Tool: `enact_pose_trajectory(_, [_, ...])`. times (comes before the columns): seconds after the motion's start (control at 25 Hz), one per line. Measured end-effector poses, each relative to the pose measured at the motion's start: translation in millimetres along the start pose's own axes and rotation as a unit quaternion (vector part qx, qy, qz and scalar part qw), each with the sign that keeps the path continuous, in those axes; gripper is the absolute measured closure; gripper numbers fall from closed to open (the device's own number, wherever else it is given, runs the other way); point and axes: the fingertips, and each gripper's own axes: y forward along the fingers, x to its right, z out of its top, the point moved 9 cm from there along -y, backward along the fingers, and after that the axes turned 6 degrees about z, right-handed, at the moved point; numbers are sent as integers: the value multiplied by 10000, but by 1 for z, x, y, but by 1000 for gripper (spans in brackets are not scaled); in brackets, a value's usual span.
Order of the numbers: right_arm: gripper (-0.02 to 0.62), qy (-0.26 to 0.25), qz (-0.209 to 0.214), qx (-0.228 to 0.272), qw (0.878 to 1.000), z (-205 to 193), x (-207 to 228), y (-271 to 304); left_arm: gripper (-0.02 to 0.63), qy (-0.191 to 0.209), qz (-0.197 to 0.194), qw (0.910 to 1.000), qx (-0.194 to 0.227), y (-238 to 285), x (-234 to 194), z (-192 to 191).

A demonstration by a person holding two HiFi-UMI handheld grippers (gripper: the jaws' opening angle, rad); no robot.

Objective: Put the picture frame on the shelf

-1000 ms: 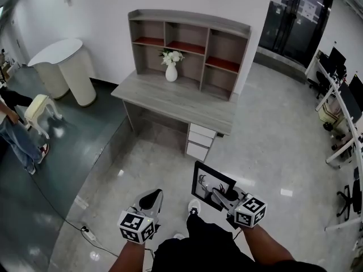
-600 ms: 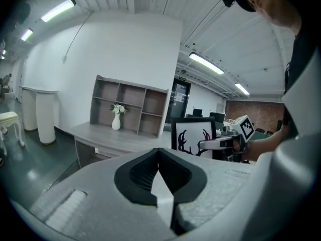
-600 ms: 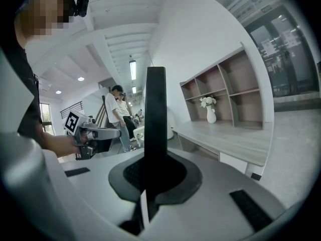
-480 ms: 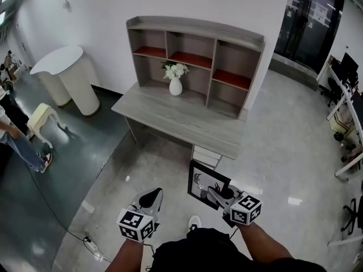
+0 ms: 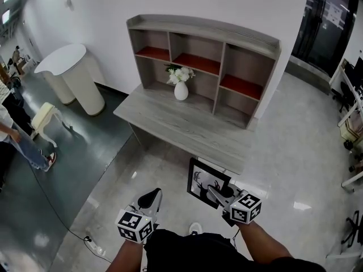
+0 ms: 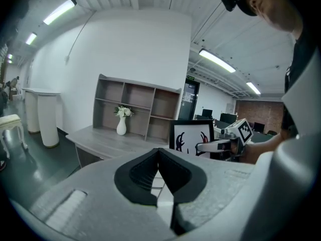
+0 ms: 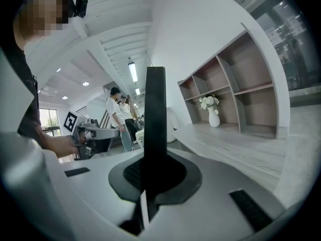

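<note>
The pale polished floor [image 5: 283, 152] is taking up most of the head view, and against the white wall the grey wood-grain worktop [image 5: 187, 126] is carrying the grey open-fronted shelf [image 5: 204, 44] with its red-lined compartments, all of which are standing bare as far as the view is showing. The black-edged picture frame [image 5: 205, 181], with black figures on a white ground, is being held upright in the air over the floor, just short of the worktop's front edge and well apart from the shelf. The right gripper [image 5: 218, 192] is clamping the frame at its lower corner, its jaws pressing on the dark edge that is rising straight between them in the right gripper view. The left gripper [image 5: 150, 199] is hanging beside it with its jaws closed together on nothing. The small white vase [image 5: 181, 89] of white flowers is standing on the worktop beneath the middle compartments. Judging by this, the pick-up is done and the approach is partly made; reaching over the worktop, setting the frame in a compartment and letting go are remaining. No brand or readable writing is showing; the gripper cubes are bearing only black-and-white square markers, and a green sign by the far door is too small to read.
</note>
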Motion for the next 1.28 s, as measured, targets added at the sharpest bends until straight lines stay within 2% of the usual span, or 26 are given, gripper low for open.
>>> enact_pose_trajectory(0.24, [572,158,-19,-19,9999,3,24,14,597,23,50,9999,-88,22,-15,6])
enact_pose_trajectory(0.52, [572,197,-242,15,9995,19,52,51,597,22,-164,9998,-68,65,-59,17])
enact_pose_trajectory(0.92, [572,377,-828,147,9957,67,85,143,597,228,-642,9976,74,129,-174,70])
enact_pose_trajectory(1.28, [572,410,-1295,348,9901,99,87,224,597,357,-1116,9931,65,161,-269,97])
